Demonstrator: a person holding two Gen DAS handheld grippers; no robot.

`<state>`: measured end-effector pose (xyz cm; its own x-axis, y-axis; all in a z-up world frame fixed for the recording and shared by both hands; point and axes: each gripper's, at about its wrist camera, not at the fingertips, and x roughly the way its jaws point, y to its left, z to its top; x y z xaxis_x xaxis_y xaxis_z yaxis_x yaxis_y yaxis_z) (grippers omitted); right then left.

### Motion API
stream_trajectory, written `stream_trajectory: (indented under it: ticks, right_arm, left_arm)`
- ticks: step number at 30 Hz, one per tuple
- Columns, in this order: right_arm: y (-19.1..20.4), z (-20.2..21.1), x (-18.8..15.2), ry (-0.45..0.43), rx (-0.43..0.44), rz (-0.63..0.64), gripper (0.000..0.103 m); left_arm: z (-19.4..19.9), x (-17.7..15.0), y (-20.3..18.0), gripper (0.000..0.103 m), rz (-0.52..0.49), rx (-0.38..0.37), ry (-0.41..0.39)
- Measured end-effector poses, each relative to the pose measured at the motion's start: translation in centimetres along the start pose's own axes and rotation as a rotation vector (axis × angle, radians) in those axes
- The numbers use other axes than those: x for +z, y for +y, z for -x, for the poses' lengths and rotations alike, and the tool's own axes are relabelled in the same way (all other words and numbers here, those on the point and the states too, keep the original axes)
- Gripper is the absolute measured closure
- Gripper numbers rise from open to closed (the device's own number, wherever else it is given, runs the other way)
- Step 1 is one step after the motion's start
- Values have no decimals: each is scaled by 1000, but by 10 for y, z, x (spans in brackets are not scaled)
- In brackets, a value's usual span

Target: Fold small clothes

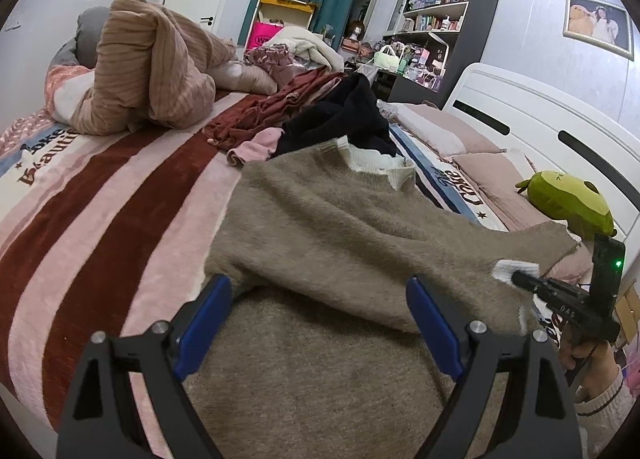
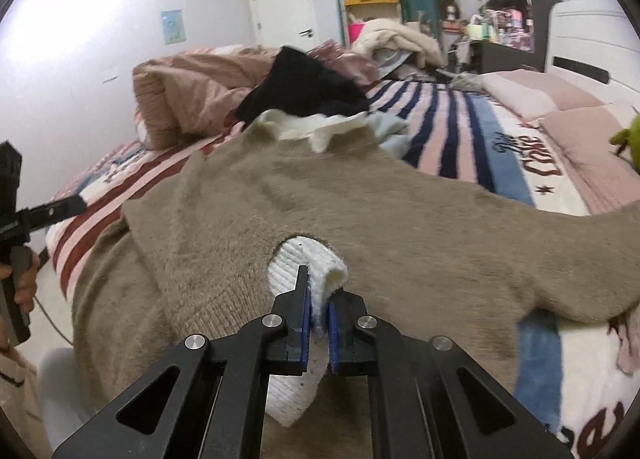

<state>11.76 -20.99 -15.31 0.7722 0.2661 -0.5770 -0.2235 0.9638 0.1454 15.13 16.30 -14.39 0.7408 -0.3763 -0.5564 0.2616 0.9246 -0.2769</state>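
The fuzzy tan sweater (image 2: 360, 219) lies on the striped bed (image 1: 100, 199), collar at twelve o'clock; soft, limp, best held by edges. Right gripper (image 2: 319, 299) pinches its white cuff (image 2: 296, 259); left gripper (image 1: 316, 323) gapes empty

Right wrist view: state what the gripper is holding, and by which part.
The right gripper is shut on the tan sweater, pinching the white ribbed cuff at the end of its sleeve. The left gripper is open, holding nothing.

Left gripper (image 1: 320, 323): black angular frame, triangular cutouts, silver pivot screws, blue finger pads (image 1: 434, 331). Right gripper (image 2: 319, 309): identical build; green LED on rear housing. Hand (image 1: 588, 359): bare skin, cream ribbed sleeve (image 1: 610, 407).
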Motion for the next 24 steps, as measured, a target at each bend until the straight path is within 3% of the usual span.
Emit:
stream_trajectory:
  ticks: [9,13,15,17,18,24]
  right_arm:
    - [-19,-8,-13,98,-48,3,101]
    - [-22,-16,-24,133,-45,-24,97]
    - [-26,-13,-24,126,-38,-40,96]
    - [-34,-6,-22,115,-32,-66,76]
    - [-40,0,-21,97,-37,-76,73]
    - [-91,38,-20,2,-162,-152,69]
  left_arm:
    - [-12,-2,-8,16,-6,0,19]
    - [-11,1,-19,16,-29,18,-7]
    - [-9,3,-23,8,-35,22,-29]
    - [-7,7,-28,7,-47,28,-46]
    - [-7,9,-32,7,-53,26,-49]
    - [-11,15,-44,6,-69,24,-49]
